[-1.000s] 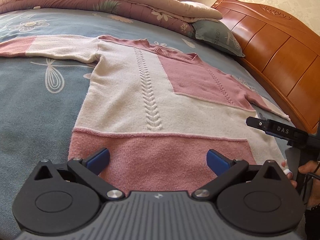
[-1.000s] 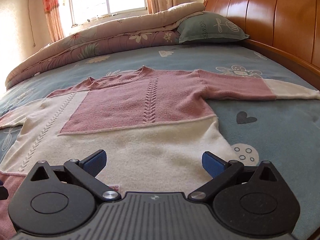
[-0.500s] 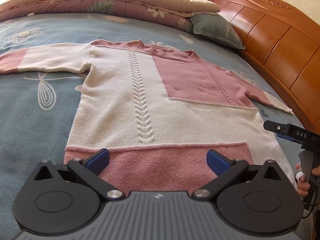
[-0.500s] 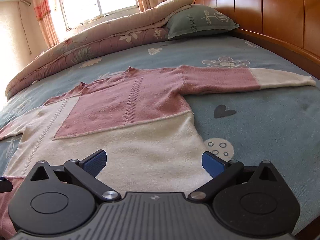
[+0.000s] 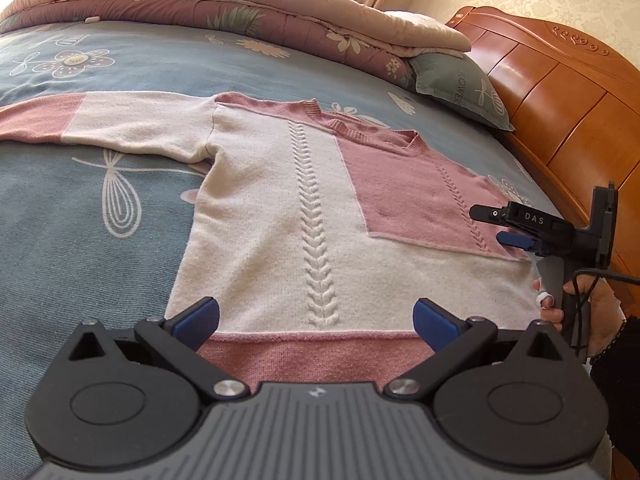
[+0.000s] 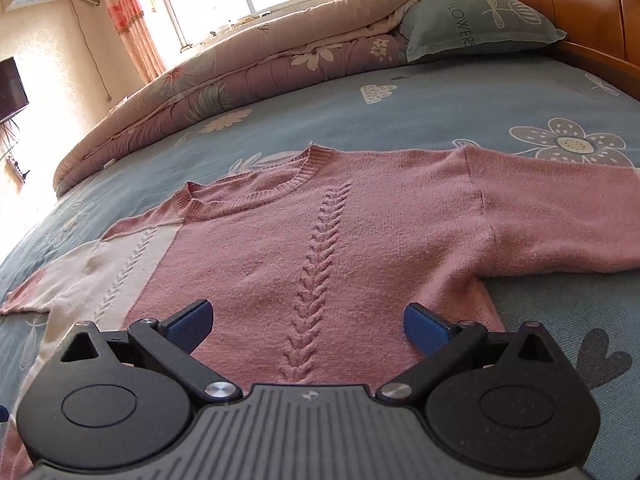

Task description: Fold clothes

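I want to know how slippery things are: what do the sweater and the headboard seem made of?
Sweater: soft knit, probably wool or acrylic; ribbed collar, cable braid and fuzzy matte surface show. Headboard: apparently varnished wood; orange-brown panels with glossy highlights and carved scrolls.

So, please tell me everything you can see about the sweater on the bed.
The sweater is a knit in cream and dusty pink blocks, with a ribbed round neck, two raised cable braids down the front and a pink hem band. It lies flat, front up, unfolded, on the blue flower-print bedsheet, both sleeves spread sideways. One sleeve is cream with a pink end; the other is pink as far as it shows. The left gripper and right gripper hang open above it, neither holding it.
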Motion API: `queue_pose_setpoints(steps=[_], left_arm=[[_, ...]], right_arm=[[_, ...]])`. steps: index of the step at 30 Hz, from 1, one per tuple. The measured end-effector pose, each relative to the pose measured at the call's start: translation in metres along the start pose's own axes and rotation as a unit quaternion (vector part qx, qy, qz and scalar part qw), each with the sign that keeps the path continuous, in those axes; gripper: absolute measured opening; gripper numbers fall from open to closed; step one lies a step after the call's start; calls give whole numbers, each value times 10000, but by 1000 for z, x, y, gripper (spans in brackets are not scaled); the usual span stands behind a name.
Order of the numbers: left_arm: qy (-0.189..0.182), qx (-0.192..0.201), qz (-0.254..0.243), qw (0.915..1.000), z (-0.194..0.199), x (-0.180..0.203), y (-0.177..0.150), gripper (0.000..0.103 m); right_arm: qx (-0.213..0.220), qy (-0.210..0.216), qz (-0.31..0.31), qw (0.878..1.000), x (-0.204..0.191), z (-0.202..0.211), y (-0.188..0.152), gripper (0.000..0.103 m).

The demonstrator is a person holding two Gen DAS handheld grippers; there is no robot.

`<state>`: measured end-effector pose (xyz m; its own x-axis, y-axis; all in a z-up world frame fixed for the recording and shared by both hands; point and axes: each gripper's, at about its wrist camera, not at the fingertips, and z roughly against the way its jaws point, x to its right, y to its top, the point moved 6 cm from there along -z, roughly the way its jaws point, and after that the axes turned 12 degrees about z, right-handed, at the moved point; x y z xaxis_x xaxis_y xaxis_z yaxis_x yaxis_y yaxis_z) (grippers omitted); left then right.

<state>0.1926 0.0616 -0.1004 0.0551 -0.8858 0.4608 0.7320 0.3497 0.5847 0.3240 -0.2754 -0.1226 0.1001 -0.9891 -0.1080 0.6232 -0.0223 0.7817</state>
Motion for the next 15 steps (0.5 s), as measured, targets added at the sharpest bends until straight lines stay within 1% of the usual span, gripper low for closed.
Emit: queue_pose_setpoints(steps=[3,6,7,9,11,12,15], left_arm=[[46,-76,37,10000,-9,3,-2,102],[113,-145,39,9998,-16,5,-5,102],[159,-131,6,9998,-16,7,-6,102],[214,-105,-20,9997,-16,9,-6,102],[215,-128,14,9997,-17,11,-5,102],[194,-164,28,9997,-18,11,-6,102],[213,-248,53,9995,-24,9,-11,102]], right_arm=[[-28,-373,42,9993,16,0,-3,103],[-185,-351,-18,9992,14,9,1,103],[-171,-233,-30,9996,9,15,2,103],[-126,285,-117,9994,-5,31,-2,103],[-303,569,-74,9979,-18,36,-14,103],[-385,533,-25,9978,-20,37,-21,103],[-511,140,214,9984,-18,45,-41,103]])
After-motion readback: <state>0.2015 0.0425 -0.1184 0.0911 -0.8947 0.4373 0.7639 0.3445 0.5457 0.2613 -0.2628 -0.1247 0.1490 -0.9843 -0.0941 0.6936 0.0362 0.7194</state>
